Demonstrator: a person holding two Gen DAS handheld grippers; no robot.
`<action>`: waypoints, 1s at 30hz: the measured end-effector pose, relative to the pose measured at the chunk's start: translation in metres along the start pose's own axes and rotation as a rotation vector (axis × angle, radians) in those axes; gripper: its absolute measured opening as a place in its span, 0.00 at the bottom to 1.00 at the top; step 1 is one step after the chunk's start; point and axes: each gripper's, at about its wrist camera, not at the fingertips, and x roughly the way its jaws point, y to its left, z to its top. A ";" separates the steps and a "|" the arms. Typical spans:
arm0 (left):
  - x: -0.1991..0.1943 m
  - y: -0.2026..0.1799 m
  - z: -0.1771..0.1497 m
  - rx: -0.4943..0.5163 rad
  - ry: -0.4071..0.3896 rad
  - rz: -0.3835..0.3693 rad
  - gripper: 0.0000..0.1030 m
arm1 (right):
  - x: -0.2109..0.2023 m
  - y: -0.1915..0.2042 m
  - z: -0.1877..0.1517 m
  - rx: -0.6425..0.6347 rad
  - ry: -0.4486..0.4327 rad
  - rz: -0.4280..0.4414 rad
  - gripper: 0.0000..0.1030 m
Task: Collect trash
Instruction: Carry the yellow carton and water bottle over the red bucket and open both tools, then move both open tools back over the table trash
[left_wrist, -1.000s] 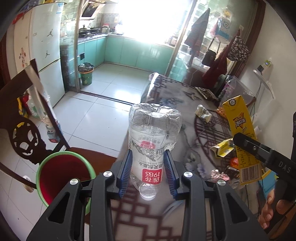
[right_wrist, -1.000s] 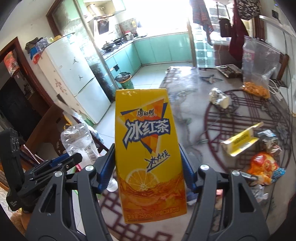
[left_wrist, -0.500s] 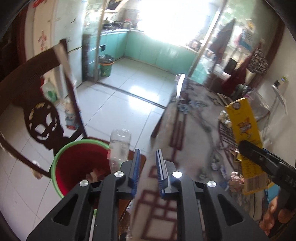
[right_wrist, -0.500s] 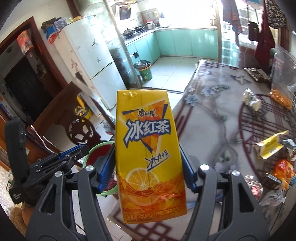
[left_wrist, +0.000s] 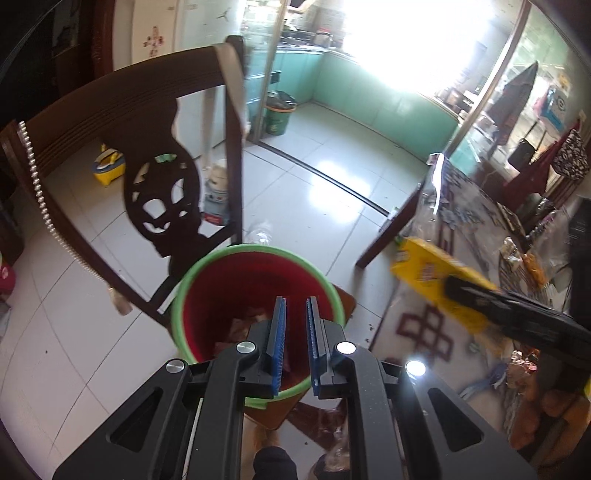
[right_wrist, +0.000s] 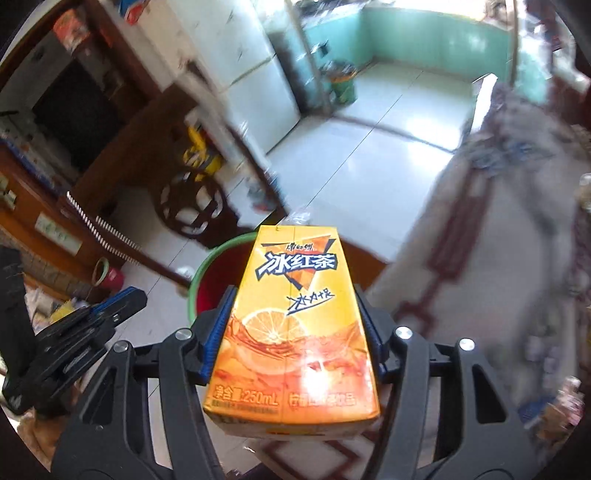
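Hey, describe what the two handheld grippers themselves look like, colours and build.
Both match. The left gripper and right gripper have matte black plastic frames with triangular cut-outs, round silver bolt heads at the pivots, and blue ribbed pads lining the fingers. No cables or sleeves show.

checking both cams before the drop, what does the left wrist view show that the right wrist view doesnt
Only the left wrist view: trash lying inside the red bin, and the wrappers on the table at the far right. Only the right wrist view: the front of the yellow tea carton with its orange picture, gripped in the right tool, and the white fridge. Both: the bin's green rim, the dark wooden chair, the carton and the left tool, empty, jaws almost together.
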 end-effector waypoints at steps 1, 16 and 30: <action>-0.001 0.003 -0.001 -0.007 0.001 0.003 0.08 | 0.012 0.004 0.000 -0.003 0.027 0.015 0.56; -0.020 0.003 -0.007 0.017 -0.014 0.017 0.08 | 0.104 0.030 -0.016 0.038 0.249 0.056 0.83; 0.005 -0.085 -0.002 0.211 0.045 -0.153 0.08 | -0.074 -0.087 -0.057 0.200 -0.073 -0.194 0.90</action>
